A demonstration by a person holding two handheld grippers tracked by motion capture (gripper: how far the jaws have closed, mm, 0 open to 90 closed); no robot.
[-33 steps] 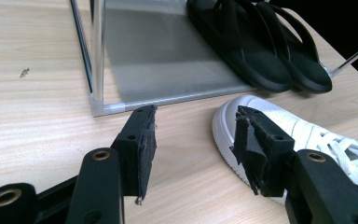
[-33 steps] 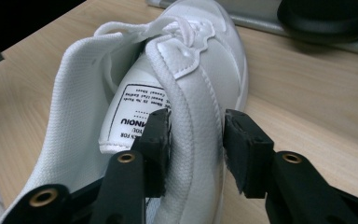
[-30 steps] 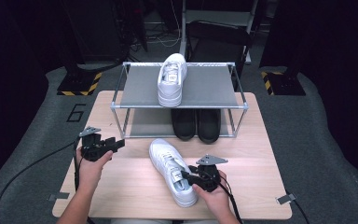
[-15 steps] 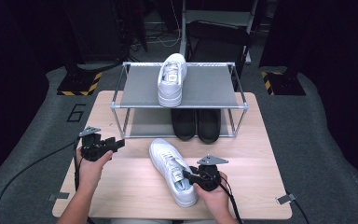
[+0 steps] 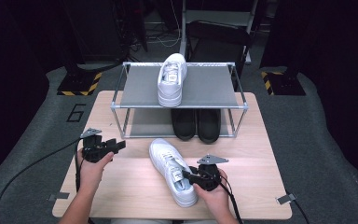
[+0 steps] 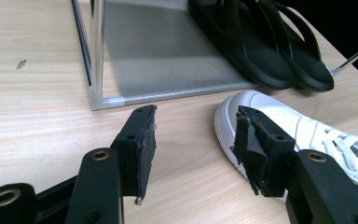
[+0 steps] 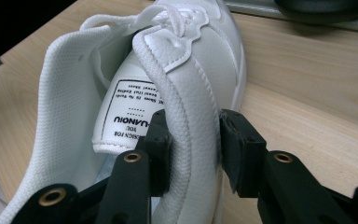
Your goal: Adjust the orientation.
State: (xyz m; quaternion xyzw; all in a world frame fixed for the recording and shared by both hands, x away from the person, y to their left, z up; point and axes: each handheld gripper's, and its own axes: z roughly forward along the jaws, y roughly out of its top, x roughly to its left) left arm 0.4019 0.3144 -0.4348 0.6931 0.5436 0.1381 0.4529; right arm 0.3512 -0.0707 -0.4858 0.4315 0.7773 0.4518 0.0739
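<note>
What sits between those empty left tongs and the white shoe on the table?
Nothing: in the high view only bare table separates the open left tongs from the white shoe.

One camera looks down from above the table's (image 5: 135, 196) near edge, while two close gripper-mounted cameras face forward, all sharing the white shoe (image 5: 172, 170).

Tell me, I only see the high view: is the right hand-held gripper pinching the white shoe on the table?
Observer: Yes. The right hand-held gripper has just been closing its jaws: one is inside the white sneaker collar, one outside.
Operator: Anything inside the shoe?
Observer: A white label with black print.
Operator: And the left one?
Observer: The left hand-held gripper is open, with nothing between its jaws.
</note>
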